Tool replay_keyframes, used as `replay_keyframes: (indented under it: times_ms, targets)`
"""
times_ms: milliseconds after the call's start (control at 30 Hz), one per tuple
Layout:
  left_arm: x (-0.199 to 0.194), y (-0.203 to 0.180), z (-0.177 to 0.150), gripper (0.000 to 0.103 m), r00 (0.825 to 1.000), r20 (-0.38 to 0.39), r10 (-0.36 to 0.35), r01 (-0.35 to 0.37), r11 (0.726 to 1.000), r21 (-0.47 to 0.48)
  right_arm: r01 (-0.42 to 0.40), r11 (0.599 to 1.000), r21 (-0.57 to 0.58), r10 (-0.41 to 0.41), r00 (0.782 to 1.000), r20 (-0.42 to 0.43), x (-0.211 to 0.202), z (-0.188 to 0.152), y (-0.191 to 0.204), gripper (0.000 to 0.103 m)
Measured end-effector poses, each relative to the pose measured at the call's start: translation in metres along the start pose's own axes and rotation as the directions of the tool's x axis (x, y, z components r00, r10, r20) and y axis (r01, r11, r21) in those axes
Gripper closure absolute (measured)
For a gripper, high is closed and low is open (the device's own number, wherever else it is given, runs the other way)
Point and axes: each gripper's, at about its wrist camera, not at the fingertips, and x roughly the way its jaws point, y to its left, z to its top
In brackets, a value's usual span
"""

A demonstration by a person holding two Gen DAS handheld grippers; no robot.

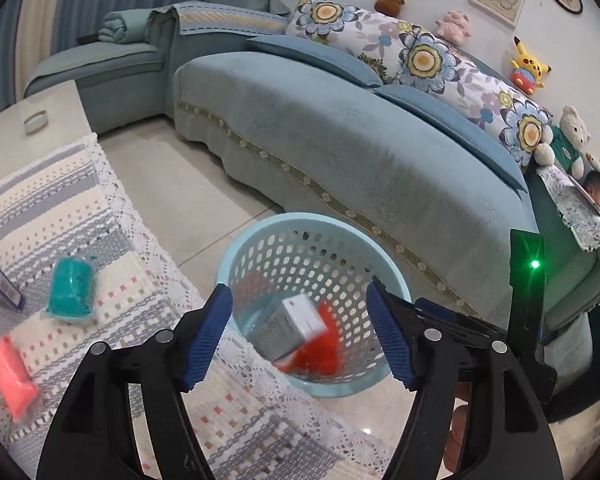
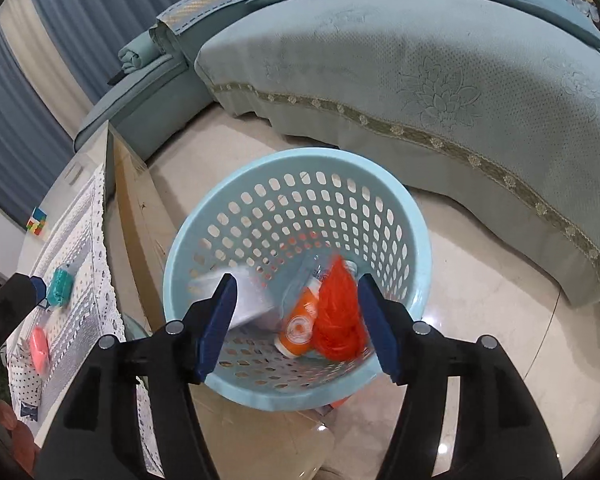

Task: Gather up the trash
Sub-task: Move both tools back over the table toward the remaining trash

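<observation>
Two grippers, left [image 1: 300, 332] and right [image 2: 296, 322], hang with jaws apart and nothing between them over a light blue perforated basket [image 2: 416, 240] on the floor beside the sofa [image 1: 340, 140]. Inside lie a blurred grey-white box [image 1: 292, 330], orange-red mesh [image 2: 338, 316] and an orange bottle [image 2: 300, 326]. Teal [image 1: 70, 290] and pink packets [image 1: 12, 380] rest on the cloth-covered table [image 1: 60, 200].

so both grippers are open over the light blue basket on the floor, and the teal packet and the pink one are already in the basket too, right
Not quite. The teal packet and the pink packet lie on the table's woven cloth, as the left wrist view shows. The rest holds: the left gripper and right gripper are open over the light blue basket on the floor.
</observation>
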Motion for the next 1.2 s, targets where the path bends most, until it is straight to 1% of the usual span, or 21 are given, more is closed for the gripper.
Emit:
replay_keyframes:
  times_ms: [100, 267, 367, 467, 500, 567, 600, 733, 800, 867, 933, 967, 1033, 1067, 1100, 1133, 1200]
  targets:
    - [-0.007, 0.004, -0.001, 0.035, 1.000, 0.004, -0.010, 0.010, 1.000, -0.005, -0.017, 1.000, -0.006, 0.016, 1.000, -0.002, -0.003, -0.003, -0.001, 0.044]
    - [-0.031, 0.004, -0.002, 0.035, 0.999, 0.028, -0.017, 0.017, 1.000, 0.007, -0.010, 0.997, -0.070, 0.012, 1.000, 0.024, -0.024, -0.008, 0.019, 0.044]
    - [-0.060, 0.006, -0.002, 0.035, 0.998, 0.069, -0.012, 0.010, 1.000, 0.019, -0.031, 0.994, -0.103, 0.037, 0.998, 0.058, -0.046, -0.007, 0.039, 0.044]
    - [-0.099, 0.010, -0.004, 0.035, 0.993, 0.115, 0.002, -0.005, 1.000, 0.025, -0.056, 0.986, -0.157, 0.074, 0.991, 0.108, -0.074, -0.006, 0.064, 0.044]
    - [-0.118, 0.016, -0.007, 0.035, 0.990, 0.138, 0.015, -0.018, 0.999, 0.026, -0.071, 0.982, -0.177, 0.094, 0.988, 0.125, -0.084, -0.006, 0.074, 0.044]
    - [-0.142, 0.025, -0.011, 0.035, 0.986, 0.164, 0.041, -0.045, 0.999, 0.021, -0.099, 0.972, -0.211, 0.130, 0.982, 0.139, -0.099, -0.008, 0.096, 0.044]
    - [-0.157, 0.034, -0.015, 0.034, 0.981, 0.181, 0.065, -0.069, 0.998, 0.012, -0.115, 0.965, -0.234, 0.151, 0.978, 0.141, -0.106, -0.011, 0.109, 0.044]
    - [-0.201, 0.078, -0.034, 0.032, 0.967, 0.200, 0.157, -0.149, 0.987, -0.053, -0.159, 0.929, -0.333, 0.211, 0.969, 0.127, -0.121, -0.026, 0.159, 0.044]
    - [-0.219, 0.110, -0.047, 0.032, 0.959, 0.189, 0.210, -0.192, 0.975, -0.108, -0.168, 0.911, -0.377, 0.226, 0.967, 0.115, -0.121, -0.035, 0.182, 0.044]
    - [-0.229, 0.134, -0.057, 0.032, 0.958, 0.167, 0.234, -0.210, 0.966, -0.149, -0.167, 0.890, -0.425, 0.233, 0.967, 0.107, -0.120, -0.046, 0.206, 0.044]
    - [-0.236, 0.169, -0.073, 0.032, 0.958, 0.116, 0.263, -0.239, 0.953, -0.189, -0.177, 0.865, -0.470, 0.244, 0.966, 0.085, -0.114, -0.059, 0.228, 0.044]
    - [-0.236, 0.181, -0.080, 0.032, 0.958, 0.090, 0.271, -0.250, 0.948, -0.199, -0.189, 0.852, -0.489, 0.252, 0.966, 0.065, -0.109, -0.066, 0.238, 0.044]
    - [-0.235, 0.206, -0.094, 0.028, 0.950, 0.040, 0.309, -0.294, 0.931, -0.214, -0.220, 0.837, -0.502, 0.267, 0.963, 0.023, -0.097, -0.075, 0.252, 0.044]
    - [-0.234, 0.216, -0.100, 0.024, 0.946, 0.022, 0.323, -0.311, 0.926, -0.216, -0.245, 0.828, -0.504, 0.280, 0.960, -0.006, -0.088, -0.080, 0.258, 0.044]
    - [-0.231, 0.229, -0.108, 0.024, 0.942, -0.009, 0.336, -0.330, 0.919, -0.215, -0.260, 0.822, -0.507, 0.283, 0.958, -0.031, -0.079, -0.086, 0.265, 0.044]
    - [-0.228, 0.236, -0.111, 0.024, 0.939, -0.025, 0.342, -0.340, 0.916, -0.214, -0.261, 0.819, -0.510, 0.279, 0.959, -0.044, -0.073, -0.091, 0.269, 0.044]
    - [-0.224, 0.252, -0.119, 0.024, 0.943, -0.051, 0.329, -0.332, 0.919, -0.212, -0.260, 0.807, -0.530, 0.268, 0.961, -0.063, -0.061, -0.104, 0.278, 0.044]
